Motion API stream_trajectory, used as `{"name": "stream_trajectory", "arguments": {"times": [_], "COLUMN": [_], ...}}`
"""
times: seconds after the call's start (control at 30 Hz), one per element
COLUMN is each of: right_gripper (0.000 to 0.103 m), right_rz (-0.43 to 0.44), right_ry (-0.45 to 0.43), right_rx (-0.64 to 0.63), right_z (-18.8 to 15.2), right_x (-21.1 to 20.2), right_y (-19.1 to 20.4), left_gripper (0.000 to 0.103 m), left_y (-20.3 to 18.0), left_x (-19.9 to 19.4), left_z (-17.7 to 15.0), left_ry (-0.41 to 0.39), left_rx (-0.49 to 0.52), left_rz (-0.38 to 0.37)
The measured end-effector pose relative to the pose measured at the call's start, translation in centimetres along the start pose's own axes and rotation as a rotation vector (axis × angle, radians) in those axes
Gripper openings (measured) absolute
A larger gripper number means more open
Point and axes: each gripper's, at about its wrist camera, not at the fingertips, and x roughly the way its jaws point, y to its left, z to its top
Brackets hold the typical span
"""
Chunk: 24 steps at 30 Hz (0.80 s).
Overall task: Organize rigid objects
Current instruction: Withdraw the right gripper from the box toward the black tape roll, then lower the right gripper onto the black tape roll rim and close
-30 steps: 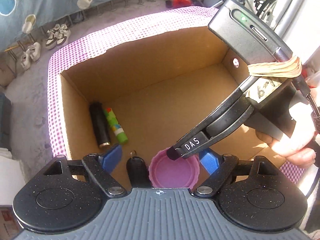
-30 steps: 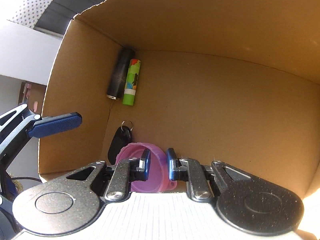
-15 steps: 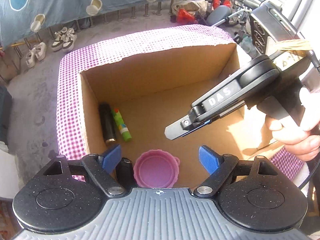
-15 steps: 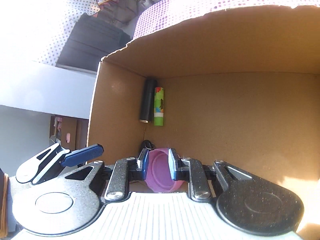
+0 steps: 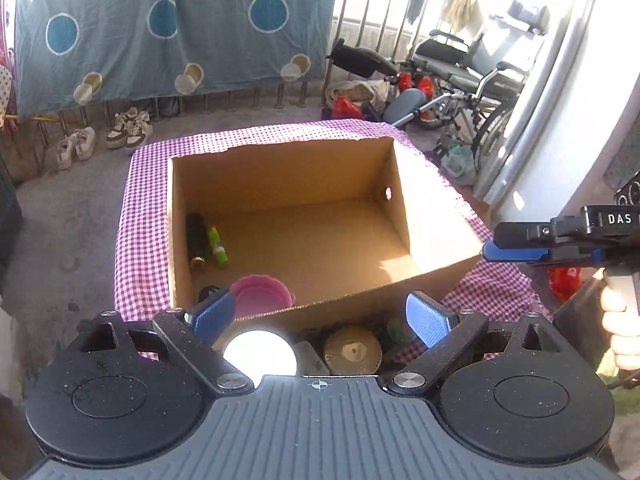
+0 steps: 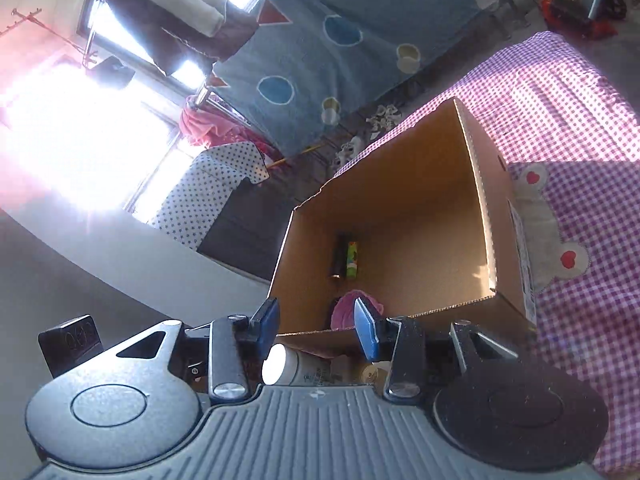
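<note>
A cardboard box [image 5: 288, 184] [image 6: 404, 200] stands open on a pink checked cloth [image 5: 132, 240]. On its floor lie a pink lid [image 5: 260, 298] [image 6: 352, 306], a black key fob [image 5: 208, 292], a black cylinder [image 5: 196, 240] [image 6: 338, 260] and a green stick [image 5: 218, 246] [image 6: 352, 260]. My left gripper [image 5: 320, 316] hangs over the box's near edge, jaws opening wide with nothing between them. My right gripper [image 6: 316, 324] [image 5: 496, 246] is off the box's right side, its jaws opening and empty. A white-lidded jar [image 5: 260, 354] [image 6: 280, 364] and a gold round lid [image 5: 352, 354] lie before the box.
A grey felt mat with red hearts [image 6: 536, 216] lies on the cloth right of the box. A person's hand [image 5: 620, 332] holds the right gripper. Beyond the table are shoes [image 5: 128, 128], a wheelchair [image 5: 460, 80] and a hanging blue sheet [image 5: 160, 28].
The right gripper let go of the pink lid inside the box, rose and drew back out to the side. The left gripper also pulled back and up; its jaws widened.
</note>
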Motion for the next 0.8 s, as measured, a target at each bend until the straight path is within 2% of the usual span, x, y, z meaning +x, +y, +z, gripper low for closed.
{"name": "stream_trajectory", "arguments": {"times": [0.17, 0.27, 0.4, 0.6, 0.8], "right_gripper": [0.044, 0.044, 0.044, 0.044, 0.039], "right_rz": [-0.02, -0.086, -0.166, -0.215, -0.231], "right_ry": [-0.075, -0.062, -0.017, -0.014, 0.021], "right_rx": [0.076, 0.072, 0.025, -0.02, -0.087], "right_z": [-6.2, -8.5, -10.3, -11.7, -11.9], "right_x": [-0.5, 0.5, 1.6, 2.4, 4.7], "right_y": [-2.3, -3.0, -3.3, -3.5, -3.1], "left_gripper": [0.094, 0.094, 0.094, 0.094, 0.093], "left_y": [-2.1, -3.1, -4.7, -6.6, -7.5], "left_x": [0.9, 2.3, 4.4, 7.4, 8.5], "left_z": [-3.0, -5.1, -7.4, -9.3, -10.2], "left_ry": [0.017, 0.044, 0.083, 0.117, 0.108], "left_rx": [-0.026, -0.029, 0.013, 0.09, 0.143], "left_rz": [-0.009, 0.0, 0.042, 0.103, 0.094]}}
